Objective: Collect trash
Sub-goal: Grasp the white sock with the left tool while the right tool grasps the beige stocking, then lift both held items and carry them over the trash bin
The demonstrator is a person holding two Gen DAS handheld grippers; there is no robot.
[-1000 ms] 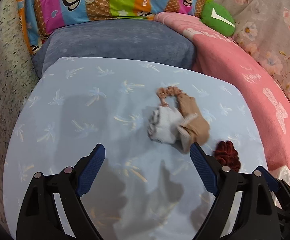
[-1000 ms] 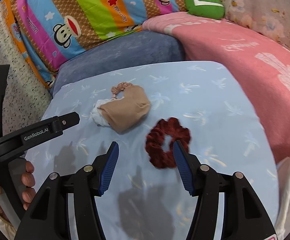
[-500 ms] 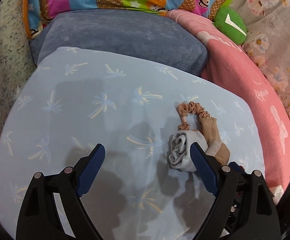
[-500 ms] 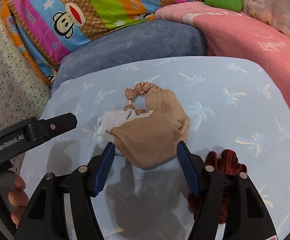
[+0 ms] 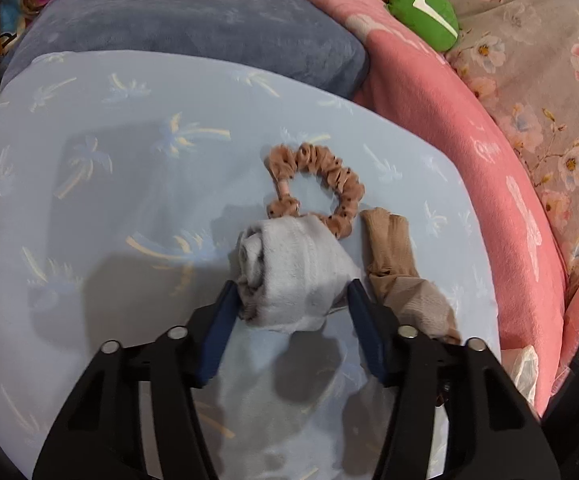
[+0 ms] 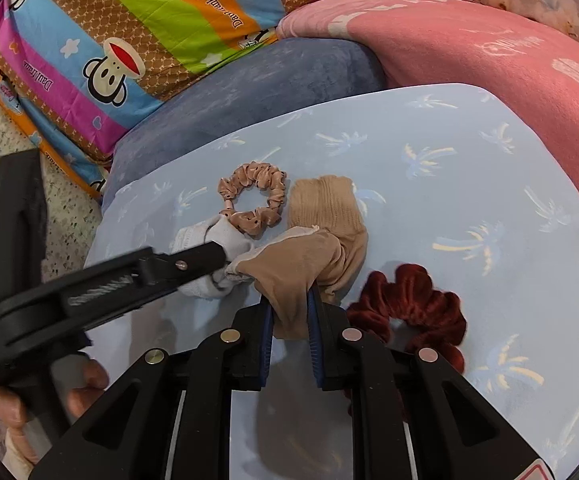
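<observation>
A rolled white sock [image 5: 289,276] lies on the light blue palm-print pillow [image 5: 129,200]. My left gripper [image 5: 291,300] is shut on it, pads pressing both sides; it also shows in the right wrist view [image 6: 209,240]. A tan sock [image 6: 309,256] lies next to it, and my right gripper [image 6: 291,312] is shut on its near end. The tan sock also shows in the left wrist view [image 5: 393,256]. A tan dotted scrunchie [image 5: 317,184] lies just beyond the socks. A dark red scrunchie [image 6: 413,308] lies right of my right gripper.
A grey-blue cushion [image 5: 193,28] lies behind the pillow. A pink blanket [image 5: 469,136] runs along the right, with a green plush [image 5: 425,16] and floral sheet [image 5: 549,60] beyond. A striped cartoon quilt [image 6: 149,28] is at the back left. A white plastic bag [image 5: 525,368] shows at right.
Both grippers moved forward to the socks and closed: the left on the white sock, the right on the tan sock. Both were open before.
</observation>
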